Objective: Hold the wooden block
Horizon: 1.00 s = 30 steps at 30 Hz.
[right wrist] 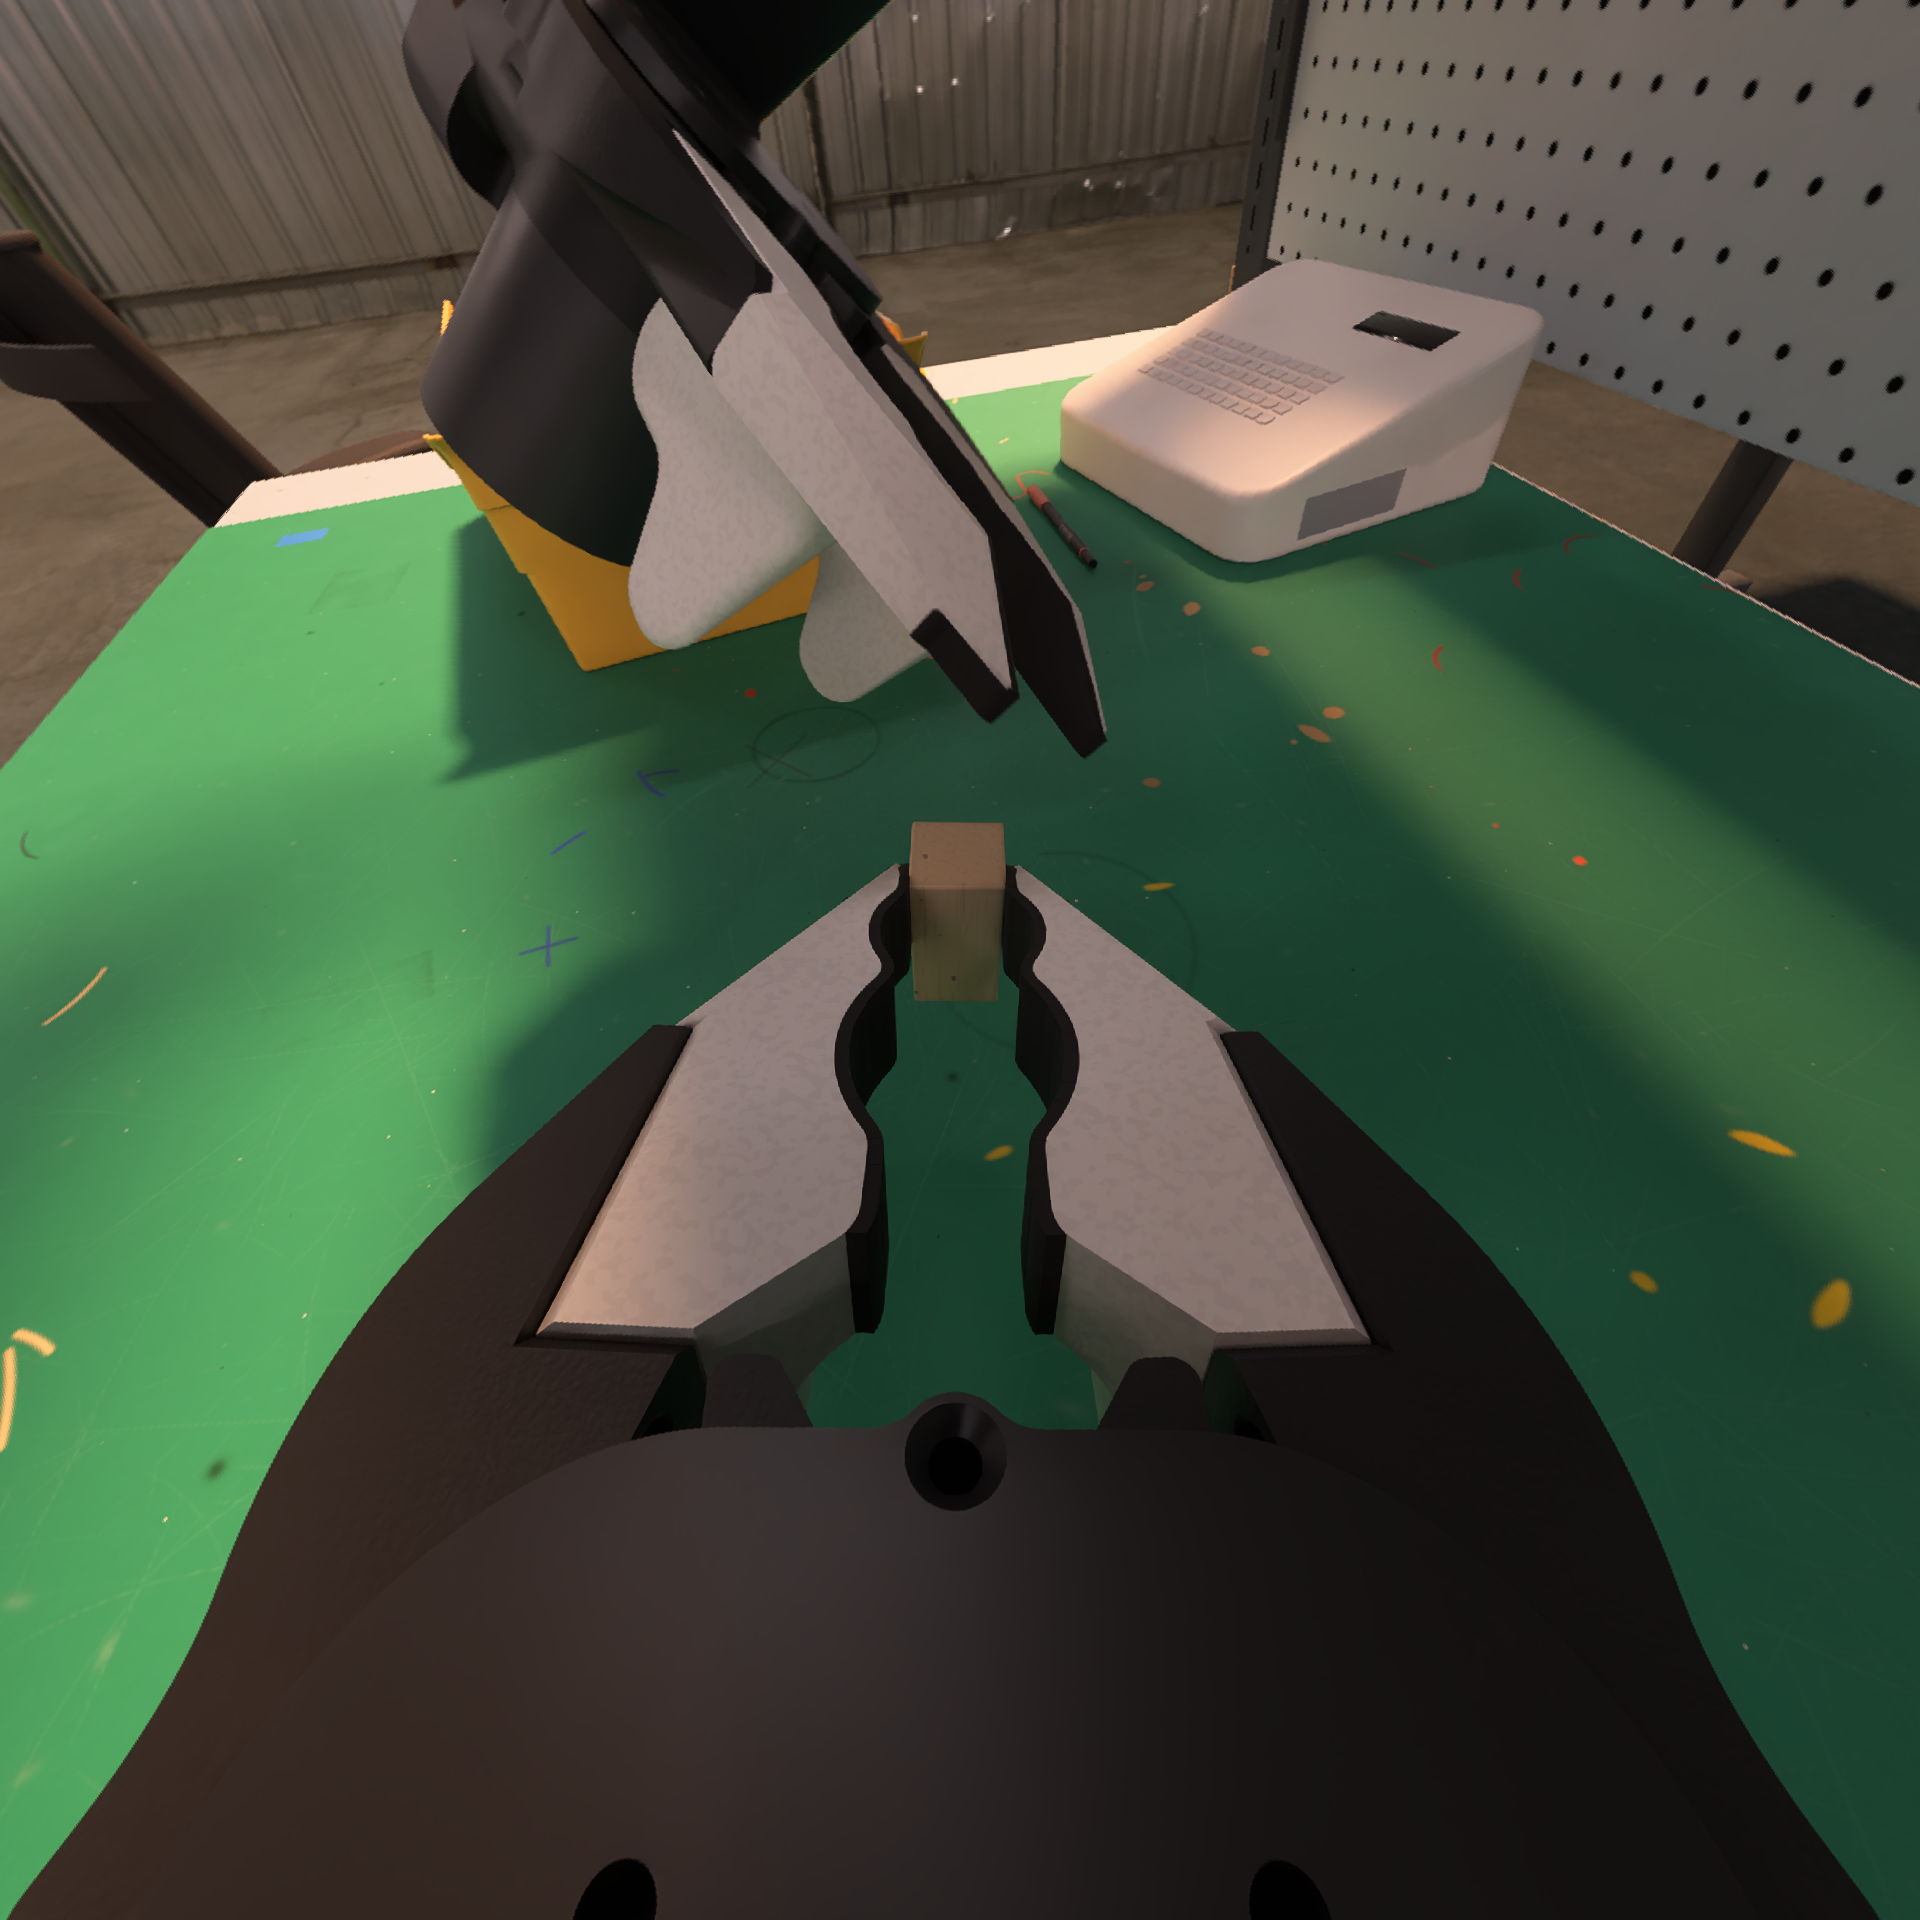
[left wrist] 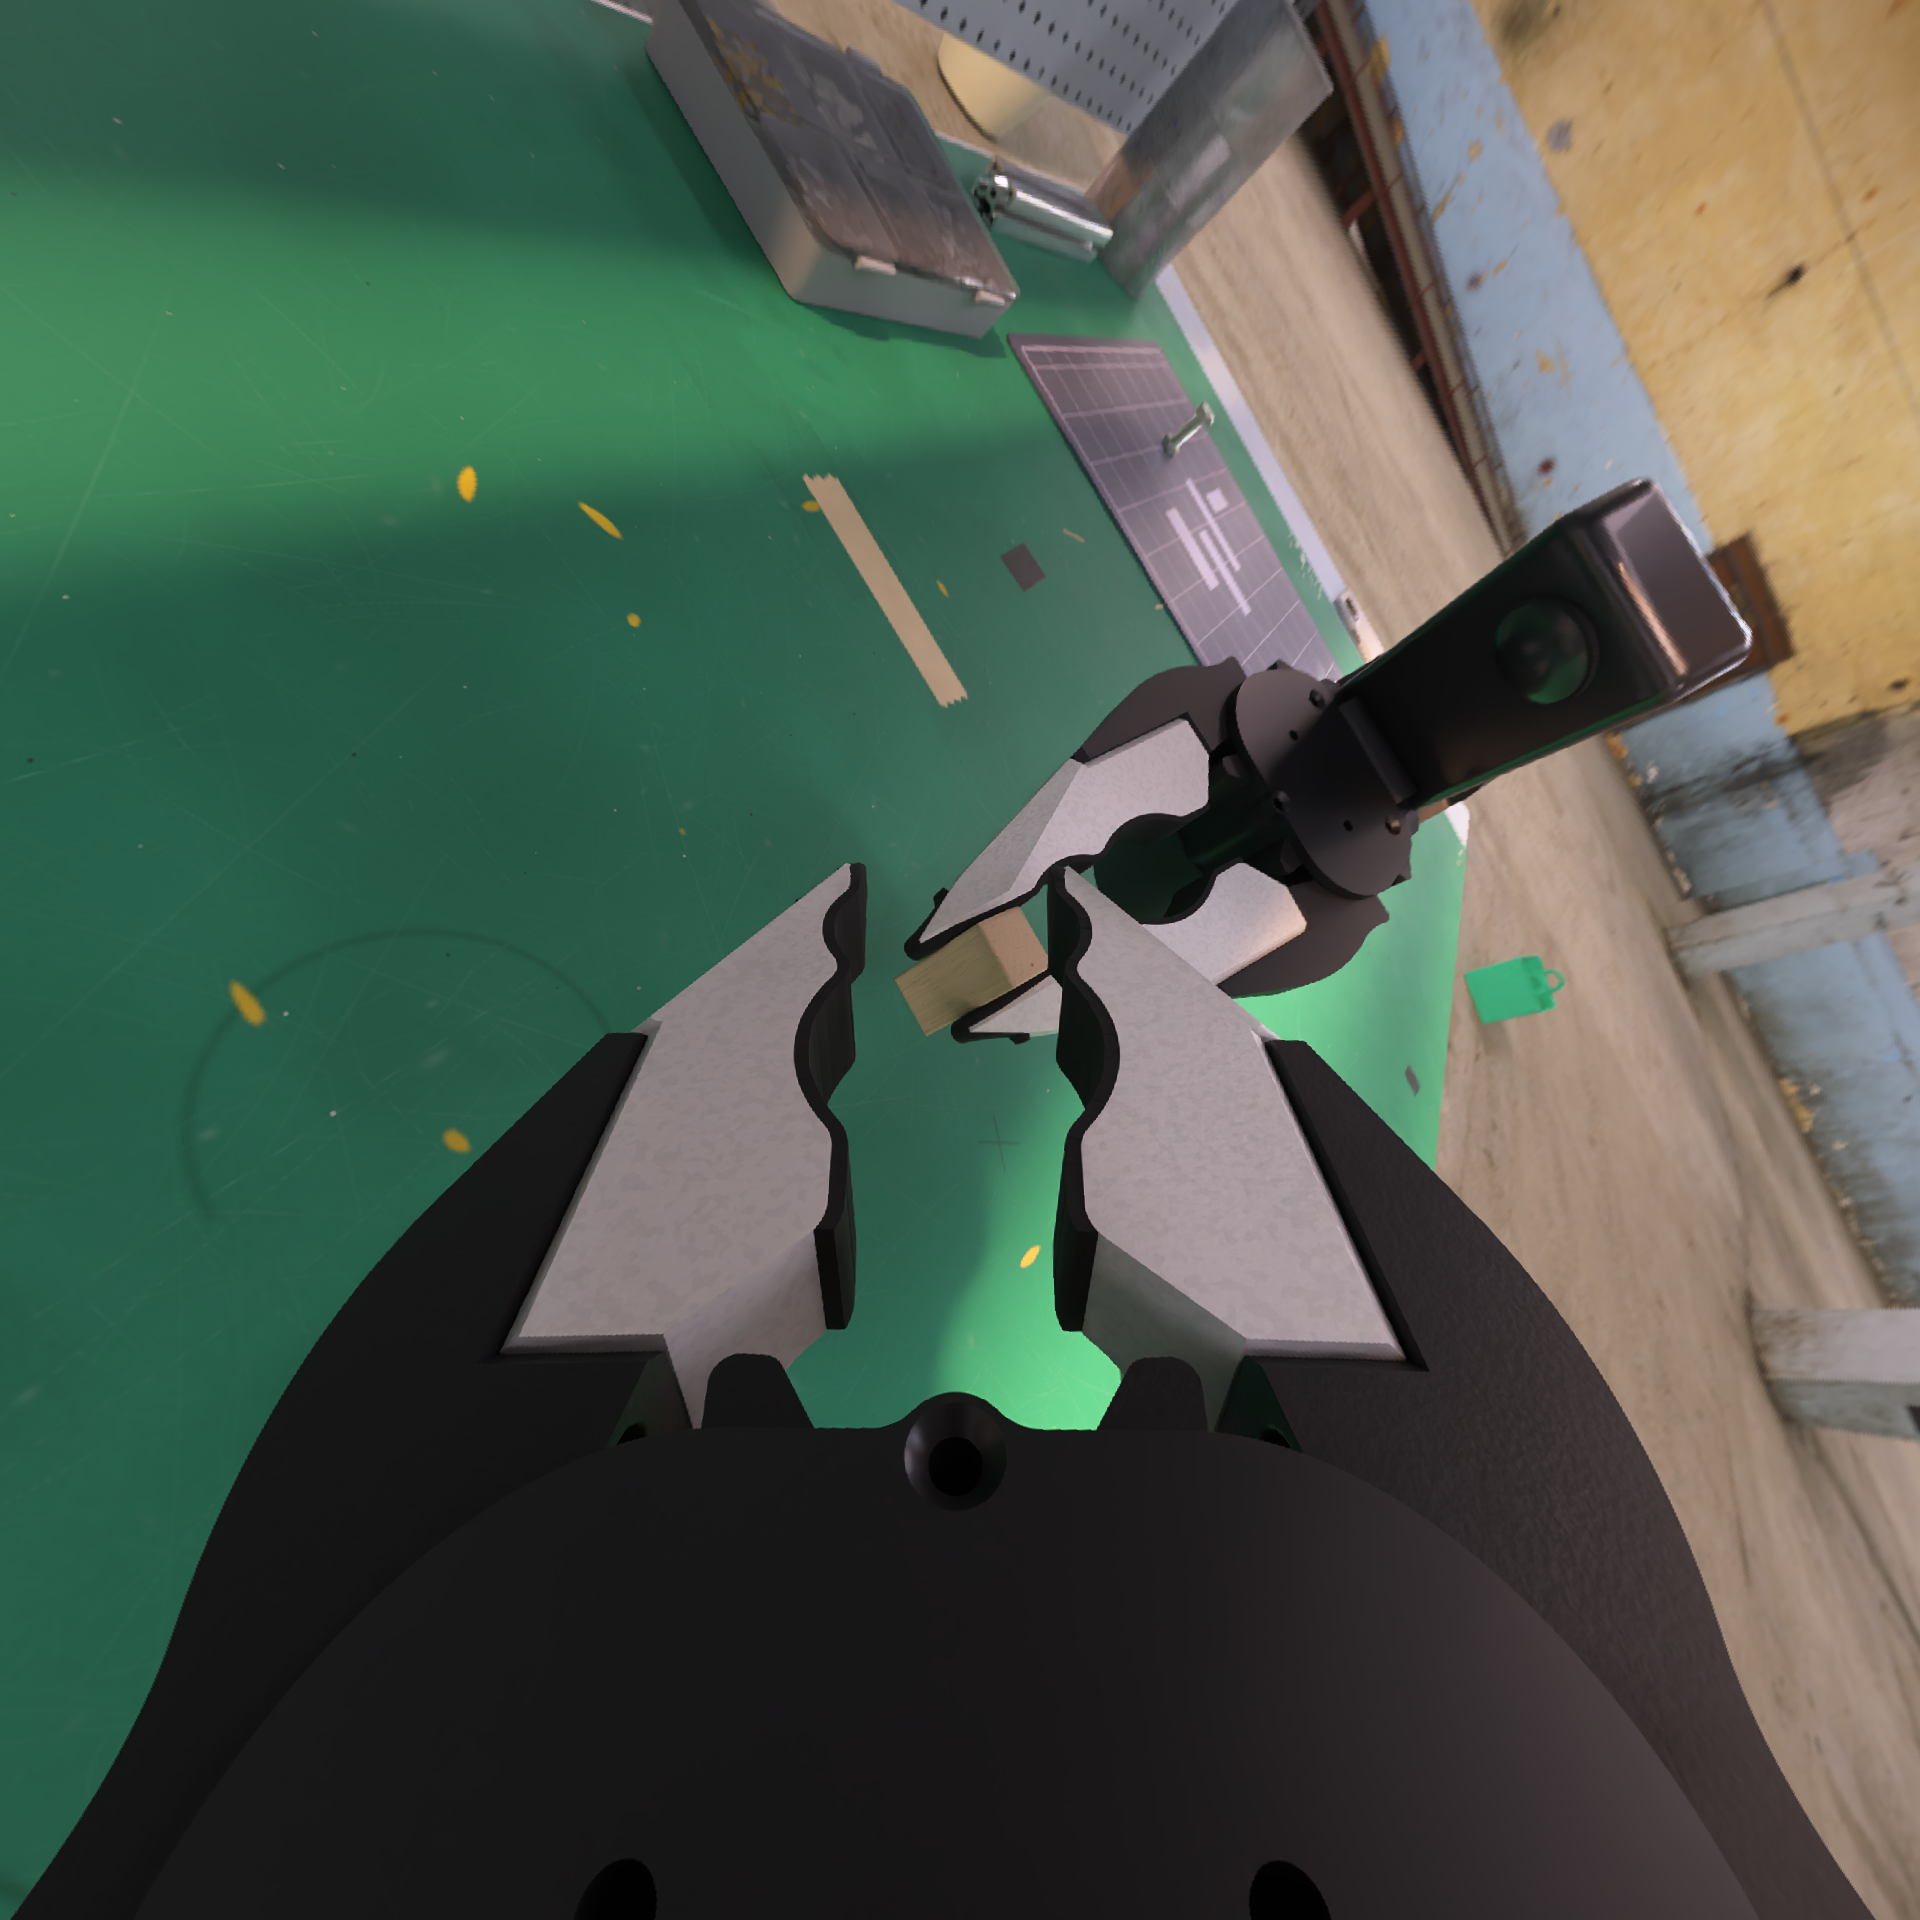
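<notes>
Starting at the left, the left wrist view shows the green table [left wrist: 364, 675] with a strip of tan tape [left wrist: 883, 587], a closed metal case [left wrist: 831, 177] and a dark gridded mat [left wrist: 1174, 488] bearing white print too small to make out; a bolt [left wrist: 1187, 428] lies on the mat. None of these appears in the right wrist view, which instead shows a yellow bin [right wrist: 582, 592], a red-tipped pen [right wrist: 1060, 525], a cream keypad machine [right wrist: 1299, 405] and a pegboard [right wrist: 1621, 197].

The left gripper [left wrist: 961, 935] is spread wide with nothing between its fingers; it hangs just above and beside the block. In the right wrist view it hangs tilted, tips above the table (and apart from the block).

The wooden block [right wrist: 956, 909] sits pinched between the tips of the right gripper [right wrist: 956, 904], whose fingers press on its two sides. In the left wrist view the block [left wrist: 971, 982] pokes out from the right gripper [left wrist: 997, 977], over the table near its right edge.

A small green tag [left wrist: 1512, 987] lies on the floor beyond.
</notes>
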### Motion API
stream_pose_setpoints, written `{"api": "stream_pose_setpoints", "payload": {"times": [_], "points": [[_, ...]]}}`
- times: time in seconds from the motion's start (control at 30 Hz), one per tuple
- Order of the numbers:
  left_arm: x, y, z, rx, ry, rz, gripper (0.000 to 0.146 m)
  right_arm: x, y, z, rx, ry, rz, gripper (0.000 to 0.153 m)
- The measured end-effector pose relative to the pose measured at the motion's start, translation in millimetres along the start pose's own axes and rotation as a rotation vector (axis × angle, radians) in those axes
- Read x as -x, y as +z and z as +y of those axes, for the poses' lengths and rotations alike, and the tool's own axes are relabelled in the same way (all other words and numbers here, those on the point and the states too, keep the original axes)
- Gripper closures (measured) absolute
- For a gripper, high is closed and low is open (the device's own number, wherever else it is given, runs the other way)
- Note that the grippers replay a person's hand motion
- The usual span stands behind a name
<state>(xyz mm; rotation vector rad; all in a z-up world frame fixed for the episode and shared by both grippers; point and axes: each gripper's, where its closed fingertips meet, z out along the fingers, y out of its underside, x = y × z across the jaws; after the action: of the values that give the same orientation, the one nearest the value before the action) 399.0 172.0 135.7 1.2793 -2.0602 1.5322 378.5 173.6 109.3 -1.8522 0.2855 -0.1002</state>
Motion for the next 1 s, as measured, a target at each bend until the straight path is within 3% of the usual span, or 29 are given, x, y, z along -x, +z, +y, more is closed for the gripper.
{"api": "stream_pose_setpoints", "payload": {"times": [0.13, 0.33, 0.57, 0.73, 1.0], "points": [[-2.4, 9.8, 5.0, 0.071, 0.009, 0.005, 0.111, 4.9, 0.9, 0.4, 0.009, -0.024, -0.010, 0.137], [2.5, -0.9, -2.7, 0.041, -0.016, -0.006, 0.111, 3.4, -1.0, 1.2, 0.001, -0.009, -0.010, 0.137], [-4.0, 6.1, 0.8, 0.067, -0.065, 0.075, 0.112, 5.0, -0.3, 1.9, 0.005, -0.015, -0.012, 0.137], [-1.7, -0.6, -0.5, 0.065, -0.037, 0.037, 0.113, 7.0, 1.7, 1.6, 0.007, -0.024, -0.016, 0.137], [12.2, 8.9, 8.5, 0.130, -0.018, 0.009, 0.129, 11.5, 3.0, 2.1, 0.013, -0.060, -0.019, 0.137]]}}
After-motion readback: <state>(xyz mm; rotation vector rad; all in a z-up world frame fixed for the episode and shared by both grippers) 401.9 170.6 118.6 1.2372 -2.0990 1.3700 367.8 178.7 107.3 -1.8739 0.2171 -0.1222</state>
